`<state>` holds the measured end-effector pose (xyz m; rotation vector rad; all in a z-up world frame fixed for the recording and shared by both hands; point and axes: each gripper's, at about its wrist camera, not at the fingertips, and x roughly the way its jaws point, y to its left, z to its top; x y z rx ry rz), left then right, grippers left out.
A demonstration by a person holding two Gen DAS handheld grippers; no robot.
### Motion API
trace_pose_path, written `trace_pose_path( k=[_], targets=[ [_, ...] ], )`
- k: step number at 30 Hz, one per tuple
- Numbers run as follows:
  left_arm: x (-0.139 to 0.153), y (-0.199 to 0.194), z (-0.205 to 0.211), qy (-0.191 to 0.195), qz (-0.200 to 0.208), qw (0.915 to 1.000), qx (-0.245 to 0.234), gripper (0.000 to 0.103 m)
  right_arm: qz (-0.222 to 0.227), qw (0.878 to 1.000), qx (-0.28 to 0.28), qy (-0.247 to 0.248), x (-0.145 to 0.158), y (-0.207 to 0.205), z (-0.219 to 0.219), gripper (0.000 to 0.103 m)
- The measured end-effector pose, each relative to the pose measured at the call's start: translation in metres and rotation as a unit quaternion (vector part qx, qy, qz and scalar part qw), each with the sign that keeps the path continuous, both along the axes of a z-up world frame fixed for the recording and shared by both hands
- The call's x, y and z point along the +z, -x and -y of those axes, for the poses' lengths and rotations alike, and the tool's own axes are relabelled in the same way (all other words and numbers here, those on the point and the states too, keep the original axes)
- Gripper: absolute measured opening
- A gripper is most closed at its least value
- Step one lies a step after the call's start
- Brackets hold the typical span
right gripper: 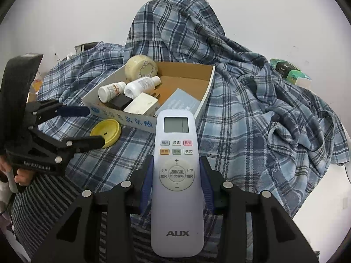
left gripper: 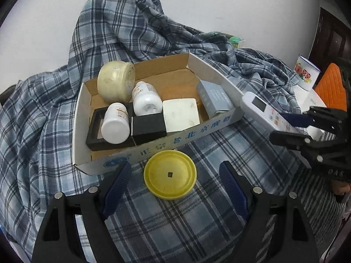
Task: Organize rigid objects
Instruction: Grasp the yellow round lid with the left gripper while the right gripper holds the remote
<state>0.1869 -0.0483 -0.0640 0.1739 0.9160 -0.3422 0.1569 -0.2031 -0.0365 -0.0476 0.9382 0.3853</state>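
A cardboard box (left gripper: pixel 198 62) on plaid cloth holds a cream jar (left gripper: pixel 115 83), two white bottles (left gripper: pixel 116 125), black boxes (left gripper: pixel 149 128), a white flat case (left gripper: pixel 181 114) and a grey box (left gripper: pixel 214 98). A yellow lid (left gripper: pixel 170 174) lies on the cloth in front of the box, between the fingers of my open left gripper (left gripper: pixel 173 182). My right gripper (right gripper: pixel 176 175) is shut on a white AUX remote (right gripper: pixel 176 175), held just right of the box (right gripper: pixel 209 81). The remote (left gripper: pixel 263 109) and right gripper (left gripper: pixel 291 127) also show in the left wrist view. The lid (right gripper: pixel 106 132) and left gripper (right gripper: pixel 92 126) show in the right wrist view.
A blue plaid blanket (right gripper: pixel 252 100) is heaped behind and right of the box against a white wall. A green tissue pack (right gripper: pixel 287 70) lies far right. A flowered white box (left gripper: pixel 306 72) and an orange chair (left gripper: pixel 331 87) stand at the right edge.
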Motion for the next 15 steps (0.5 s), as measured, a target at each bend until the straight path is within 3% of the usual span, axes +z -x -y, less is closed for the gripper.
trace_pose_path(
  k=[2, 7, 9, 11, 15],
  targets=[
    [-0.005, -0.003, -0.001, 0.006, -0.016, 0.9998, -0.006, 0.075, 0.0, 1.0, 0.001, -0.001, 0.0, 0.0, 0.0, 0.039],
    [-0.014, -0.01, 0.001, 0.001, -0.036, 0.9993, -0.002, 0.072, -0.002, 1.0, 0.004, -0.001, -0.001, -0.002, 0.0, 0.039],
    [-0.016, -0.01, 0.002, -0.007, -0.038, 0.9993, 0.001, 0.07, -0.002, 1.0, 0.005, 0.001, -0.001, -0.002, -0.001, 0.039],
    [-0.018, -0.01, 0.002, -0.009, -0.04, 0.9992, 0.0, 0.061, -0.003, 1.0, 0.006, 0.001, -0.001, -0.002, -0.001, 0.039],
    [-0.013, -0.004, -0.002, 0.003, -0.017, 0.9998, 0.004, 0.061, 0.0, 1.0, 0.005, 0.004, -0.001, -0.002, -0.001, 0.039]
  ],
)
